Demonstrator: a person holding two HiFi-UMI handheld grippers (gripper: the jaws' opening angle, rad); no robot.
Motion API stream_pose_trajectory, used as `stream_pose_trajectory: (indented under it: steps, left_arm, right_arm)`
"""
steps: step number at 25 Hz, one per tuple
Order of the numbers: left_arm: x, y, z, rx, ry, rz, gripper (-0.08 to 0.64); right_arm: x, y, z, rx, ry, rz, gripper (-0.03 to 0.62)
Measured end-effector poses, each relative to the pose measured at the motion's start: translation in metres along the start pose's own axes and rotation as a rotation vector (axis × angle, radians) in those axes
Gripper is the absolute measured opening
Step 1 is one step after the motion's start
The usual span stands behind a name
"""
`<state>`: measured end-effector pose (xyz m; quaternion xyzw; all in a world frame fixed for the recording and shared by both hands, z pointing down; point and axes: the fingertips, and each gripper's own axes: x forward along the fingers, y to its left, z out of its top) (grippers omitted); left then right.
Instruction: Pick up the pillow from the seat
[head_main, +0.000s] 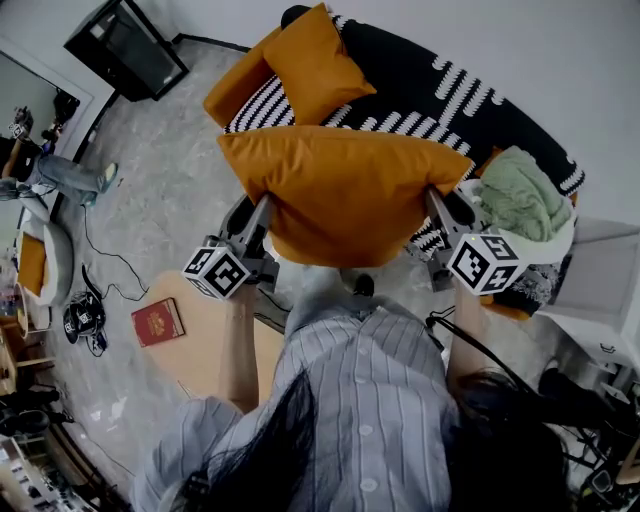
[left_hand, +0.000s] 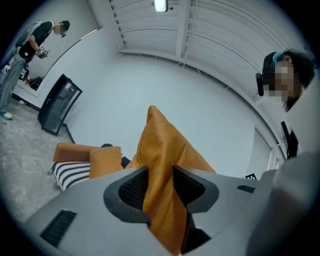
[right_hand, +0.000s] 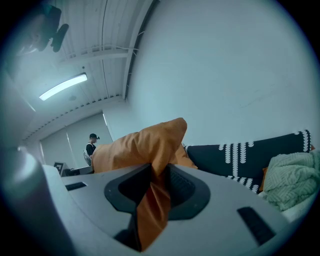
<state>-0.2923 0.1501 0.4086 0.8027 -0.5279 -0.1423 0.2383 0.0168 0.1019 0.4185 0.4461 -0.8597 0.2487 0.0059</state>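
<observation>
Hanging between both grippers in front of the black-and-white patterned sofa (head_main: 430, 85), the large orange fabric pillow (head_main: 345, 195) is clamped at its left edge by the left gripper (head_main: 264, 207) and at its right edge by the right gripper (head_main: 437, 200). A smaller orange cushion (head_main: 315, 60) sits at the sofa's left end. Grey speckled floor (head_main: 170, 190) lies beside it.

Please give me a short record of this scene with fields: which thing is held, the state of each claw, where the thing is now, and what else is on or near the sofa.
held thing: large orange fabric pillow
left claw: shut on one lower corner of the pillow
right claw: shut on the opposite lower corner
pillow position: held up between the two claws, apparently off the seat
on the sofa: smaller orange pillow, on the black sofa with white pattern
near the right claw: pale green crumpled blanket
</observation>
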Motion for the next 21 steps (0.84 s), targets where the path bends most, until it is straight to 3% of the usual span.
stream_pose_trajectory:
  steps: [21]
  left_arm:
    - [0.012,-0.001,0.007,0.024,-0.001,-0.014,0.167]
  right_arm:
    - [0.006,-0.005,0.008,-0.007,-0.014,-0.008,0.106]
